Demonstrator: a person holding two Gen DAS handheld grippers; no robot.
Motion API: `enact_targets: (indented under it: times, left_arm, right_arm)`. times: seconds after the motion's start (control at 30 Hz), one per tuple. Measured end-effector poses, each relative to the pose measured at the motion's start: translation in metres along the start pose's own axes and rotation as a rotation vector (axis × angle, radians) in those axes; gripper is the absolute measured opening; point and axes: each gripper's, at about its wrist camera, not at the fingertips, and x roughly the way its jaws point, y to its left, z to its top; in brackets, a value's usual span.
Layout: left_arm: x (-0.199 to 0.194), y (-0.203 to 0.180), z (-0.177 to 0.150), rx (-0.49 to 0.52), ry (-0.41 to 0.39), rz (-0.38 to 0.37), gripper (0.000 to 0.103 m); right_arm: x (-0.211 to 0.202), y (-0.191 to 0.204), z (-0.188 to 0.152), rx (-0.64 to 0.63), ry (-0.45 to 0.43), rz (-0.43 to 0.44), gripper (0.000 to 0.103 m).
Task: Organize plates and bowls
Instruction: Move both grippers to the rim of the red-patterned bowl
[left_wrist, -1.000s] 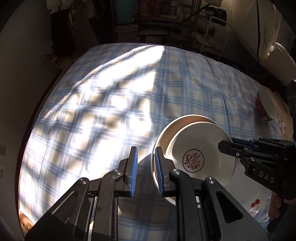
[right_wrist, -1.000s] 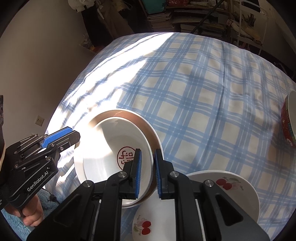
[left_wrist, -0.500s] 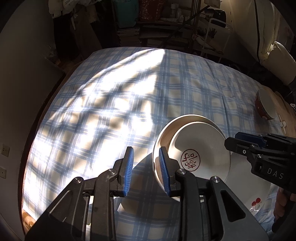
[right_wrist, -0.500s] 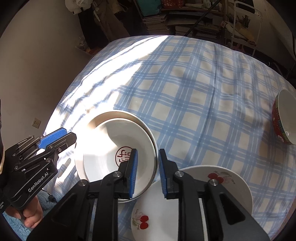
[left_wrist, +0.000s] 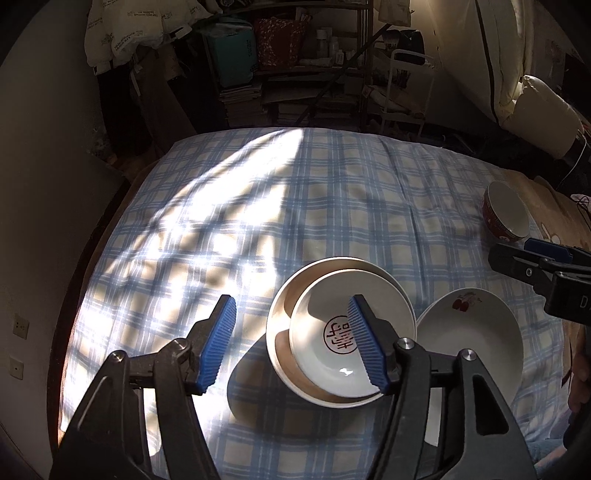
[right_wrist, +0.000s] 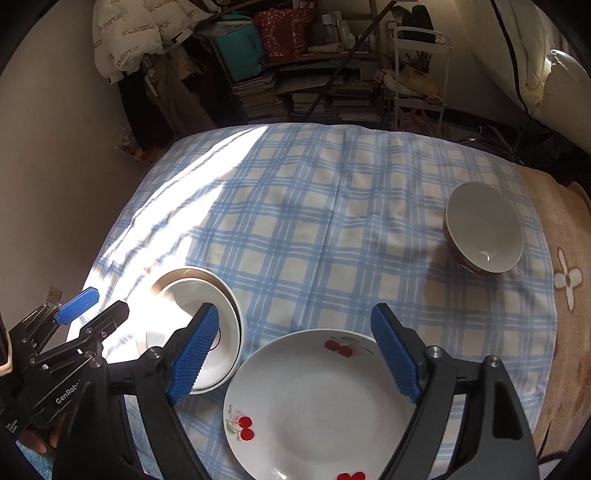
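Both grippers tilt steeply down over the checked cloth (right_wrist: 314, 229), nothing gripped. Left gripper (left_wrist: 295, 345) jaws are opening, hovering over the stacked bowls (left_wrist: 343, 332); right gripper (right_wrist: 299, 354) jaws are opening too, spread wide above the cherry plate (right_wrist: 317, 402), which sits just right of the stacked bowls w/ rims nearly touching. Red bowl (right_wrist: 484, 229) is well apart, far right of them. Top bowl has a red stamp, can't read it. "GenRobo" shows on the left gripper's side.

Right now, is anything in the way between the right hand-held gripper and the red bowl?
Nothing visible. Only bare checked cloth lies between the right hand-held gripper, whose jaws are opening and hold nothing, and the red bowl. The cherry plate sits nearer, below it.
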Motion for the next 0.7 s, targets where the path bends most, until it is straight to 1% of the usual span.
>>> enact_targets:
  times: [0.03,0.07,0.17,0.33,0.43,0.47,0.57,0.7]
  left_arm:
    - [-0.002,-0.004,0.003,0.008,-0.009,0.001,0.077]
    - [-0.005,-0.009,0.005,0.017,-0.018,0.004,0.080]
    - [-0.008,-0.024,0.013,0.049,-0.030,0.009,0.084]
    - [-0.006,-0.045,0.031,0.054,-0.027,-0.008,0.085]
    - [-0.005,-0.057,0.043,0.040,-0.042,0.033,0.085]
    - [-0.005,-0.060,0.047,0.031,-0.055,0.033,0.085]
    - [-0.006,-0.070,0.061,0.018,-0.075,0.013,0.085]
    - [-0.002,-0.089,0.078,0.036,-0.096,-0.009,0.085]
  right_arm:
    - [-0.004,-0.005,0.002,0.005,-0.009,-0.003,0.092]
    - [-0.009,-0.010,0.004,0.011,-0.018,-0.006,0.092]
    - [-0.021,-0.027,0.010,0.037,-0.051,-0.033,0.095]
    - [-0.036,-0.055,0.019,0.075,-0.105,-0.069,0.098]
    - [-0.041,-0.072,0.023,0.091,-0.141,-0.093,0.098]
    - [-0.042,-0.078,0.025,0.100,-0.151,-0.102,0.098]
    - [-0.042,-0.096,0.029,0.138,-0.167,-0.106,0.098]
    - [-0.042,-0.121,0.034,0.182,-0.184,-0.112,0.098]
